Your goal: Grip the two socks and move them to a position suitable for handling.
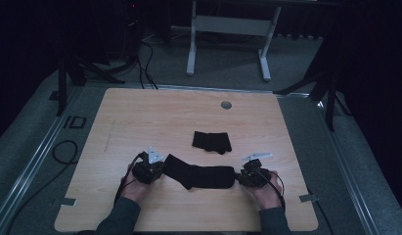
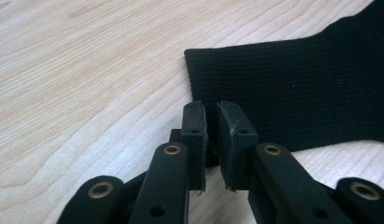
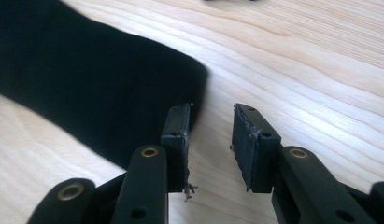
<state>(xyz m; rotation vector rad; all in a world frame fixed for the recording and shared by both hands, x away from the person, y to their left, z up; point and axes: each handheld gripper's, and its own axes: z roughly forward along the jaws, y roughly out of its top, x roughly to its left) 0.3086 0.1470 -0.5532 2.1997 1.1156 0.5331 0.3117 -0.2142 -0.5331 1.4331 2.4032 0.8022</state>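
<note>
Black sock [image 1: 198, 175] lies stretched flat across the near middle of the wooden table [image 1: 140, 117], running left to right with a bend near its left end, between the two hand-held grippers. A second piece of black fabric [image 1: 212, 142], folded into a small bundle, sits farther back on the table, apart from the stretched sock.

At the sock's left end, the left gripper [image 1: 149, 170] is held in the person's left hand [image 1: 135, 186]. In the left gripper view its jaws stand nearly together, with only a thin slit between the pads, right at the ribbed cuff edge of the sock [image 2: 292, 93]; whether any fabric is pinched in that slit I cannot tell.

At the sock's right end, the right gripper [image 1: 251, 174] is held in the right hand [image 1: 267, 191]. In the right gripper view its jaws stand clearly apart over bare wood, the left jaw just at the rounded end of the sock [image 3: 96, 88], the other jaw beside it on the table side. Nothing sits between them.

A small round grey disc [image 1: 226, 105] is set in the table's far edge.
</note>
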